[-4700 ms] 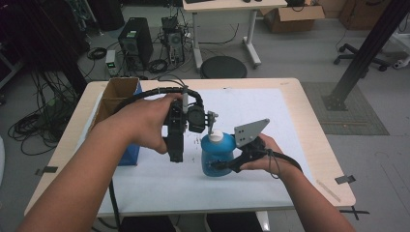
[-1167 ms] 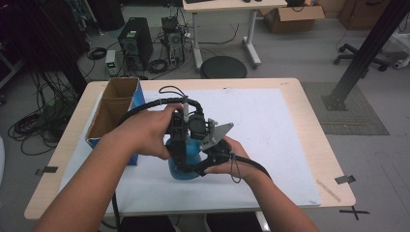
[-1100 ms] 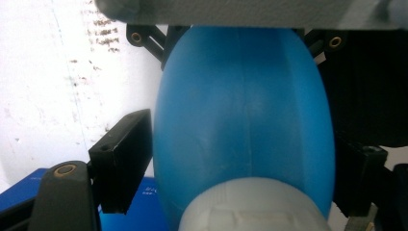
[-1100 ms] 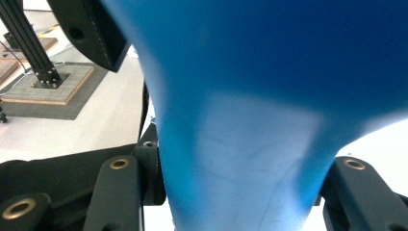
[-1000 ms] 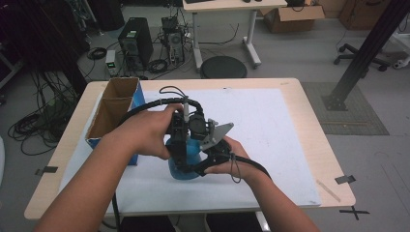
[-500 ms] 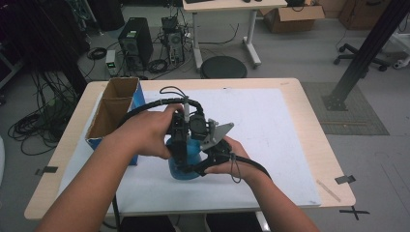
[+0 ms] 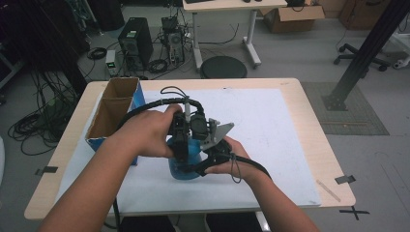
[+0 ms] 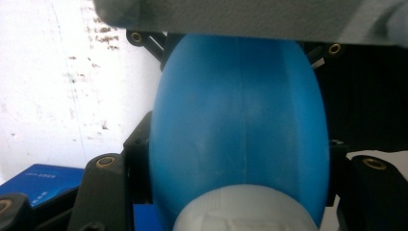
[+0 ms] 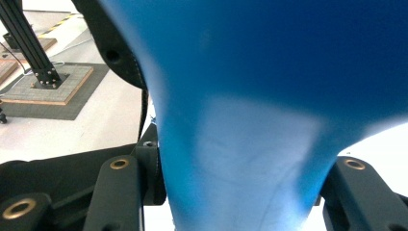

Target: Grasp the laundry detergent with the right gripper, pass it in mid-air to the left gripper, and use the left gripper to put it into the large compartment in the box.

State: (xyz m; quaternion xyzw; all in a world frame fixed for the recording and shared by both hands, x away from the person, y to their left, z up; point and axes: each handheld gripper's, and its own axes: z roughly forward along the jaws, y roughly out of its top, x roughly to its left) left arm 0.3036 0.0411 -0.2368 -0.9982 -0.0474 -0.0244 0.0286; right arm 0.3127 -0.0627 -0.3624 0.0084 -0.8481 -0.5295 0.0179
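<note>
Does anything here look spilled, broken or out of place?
Nothing stands out. The blue bottle stands upright on the white sheet, clamped by both the left gripper and the right gripper. No spill shows around it. The cardboard box sits open at the table's left edge.

My left gripper (image 7: 181, 140) is showing a black body with a thick black ribbed cable (image 7: 145, 107) looping off its back. My right gripper (image 7: 212, 152) is wearing a grey three-cornered plate (image 7: 216, 134) on top, and a thin black cord (image 7: 233, 166) is trailing from it over my wrist. Seen from close up, both pairs of black jaws are showing small brass-ringed screws (image 8: 105, 161) near their bases. My forearms are bare, with no sleeves.
</note>
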